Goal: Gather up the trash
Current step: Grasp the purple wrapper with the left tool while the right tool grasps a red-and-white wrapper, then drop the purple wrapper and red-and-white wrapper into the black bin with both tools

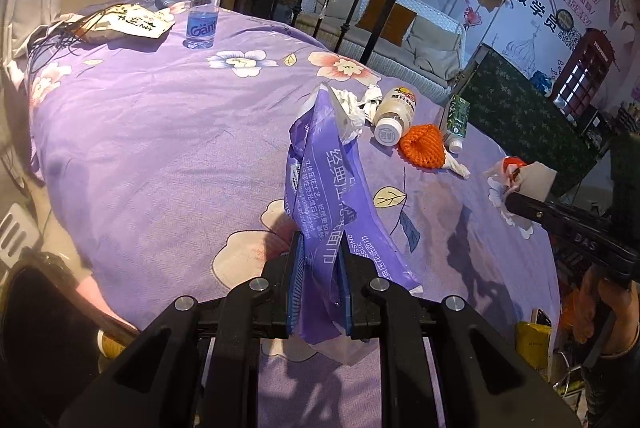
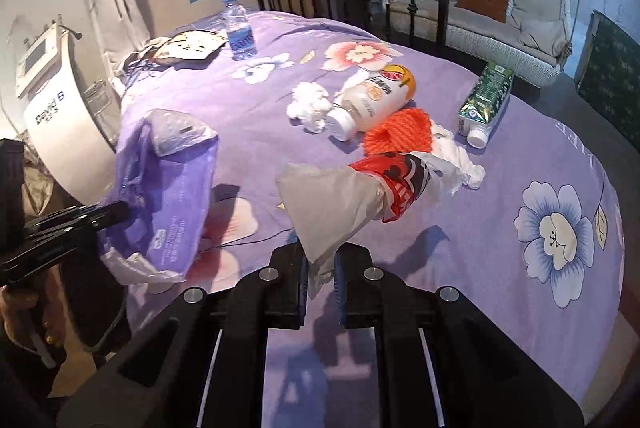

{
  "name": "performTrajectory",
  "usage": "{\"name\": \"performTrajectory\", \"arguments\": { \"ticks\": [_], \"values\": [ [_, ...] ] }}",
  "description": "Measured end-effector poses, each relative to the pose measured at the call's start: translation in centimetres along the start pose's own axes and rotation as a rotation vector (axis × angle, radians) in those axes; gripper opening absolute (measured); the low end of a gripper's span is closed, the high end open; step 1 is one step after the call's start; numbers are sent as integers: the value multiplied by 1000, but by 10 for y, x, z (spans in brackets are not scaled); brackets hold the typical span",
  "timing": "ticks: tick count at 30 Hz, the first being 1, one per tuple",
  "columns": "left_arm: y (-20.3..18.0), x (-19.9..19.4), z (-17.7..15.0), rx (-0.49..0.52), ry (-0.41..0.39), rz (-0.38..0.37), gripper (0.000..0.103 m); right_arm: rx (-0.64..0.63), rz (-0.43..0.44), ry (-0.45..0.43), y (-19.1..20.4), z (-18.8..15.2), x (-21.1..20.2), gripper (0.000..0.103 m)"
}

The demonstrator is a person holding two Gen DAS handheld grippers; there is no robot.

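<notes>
Left gripper [image 1: 320, 268] is clamping a purple tissue-pack wrapper [image 1: 324, 187], holding it up above the near edge of the bed [image 1: 160, 131]; in the right wrist view the wrapper [image 2: 168, 195] is hanging open over the bed's left edge. Right gripper [image 2: 320, 268] is pinching a crumpled white-and-red plastic wrapper [image 2: 360, 187], lifted above the near part of the bed [image 2: 520, 288]. Beyond it, towards the bed's middle, are lying a wad of white tissue [image 2: 310, 103], a tipped drink bottle [image 2: 372, 99], an orange net [image 2: 400, 131] and a green carton [image 2: 486, 103]. A water bottle [image 2: 239, 27] is standing near the far left corner
</notes>
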State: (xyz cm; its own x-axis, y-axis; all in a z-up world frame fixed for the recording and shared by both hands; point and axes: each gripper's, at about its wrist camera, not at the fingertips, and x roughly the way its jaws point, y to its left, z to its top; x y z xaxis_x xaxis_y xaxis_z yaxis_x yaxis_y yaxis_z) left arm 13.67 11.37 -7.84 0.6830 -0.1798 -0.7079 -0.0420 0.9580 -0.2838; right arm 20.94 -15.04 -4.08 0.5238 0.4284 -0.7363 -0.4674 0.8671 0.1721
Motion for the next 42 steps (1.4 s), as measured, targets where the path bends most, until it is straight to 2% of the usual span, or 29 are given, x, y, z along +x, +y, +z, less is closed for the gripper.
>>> {"name": "performTrajectory", "arguments": {
  "ticks": [4,8,15,21,26,30,35,36,38,39,41,42],
  "values": [
    [15,-20,-10,-20,0,5,16,-46,59,-54,43,-16,-31,11],
    [35,-42,-23,-39,-8,57,16,-101,109,-94,90,-38,-45,11],
    [88,-81,-51,-125,16,179,16,-137,218,-120,149,-75,-34,11],
    [133,-110,-87,-238,43,273,16,-166,295,-102,179,-87,-23,11],
    [165,-106,-116,-330,117,323,16,-189,334,-81,196,-92,-17,11],
    [188,-87,-130,-410,186,318,16,-192,342,-75,202,-97,-18,11],
    [197,-67,-137,-416,244,363,17,-166,336,-64,198,-101,-15,11],
    [199,-64,-137,-424,254,358,20,-162,335,-62,197,-101,-14,11],
    [200,-58,-138,-424,278,376,36,-156,333,-57,196,-103,-12,11],
    [200,-57,-139,-422,277,384,40,-154,333,-55,195,-103,-12,11],
    [200,-57,-139,-418,265,399,64,-152,333,-52,196,-104,-10,11],
    [199,-58,-139,-420,258,405,66,-153,332,-50,196,-105,-10,11]
  ]
}}
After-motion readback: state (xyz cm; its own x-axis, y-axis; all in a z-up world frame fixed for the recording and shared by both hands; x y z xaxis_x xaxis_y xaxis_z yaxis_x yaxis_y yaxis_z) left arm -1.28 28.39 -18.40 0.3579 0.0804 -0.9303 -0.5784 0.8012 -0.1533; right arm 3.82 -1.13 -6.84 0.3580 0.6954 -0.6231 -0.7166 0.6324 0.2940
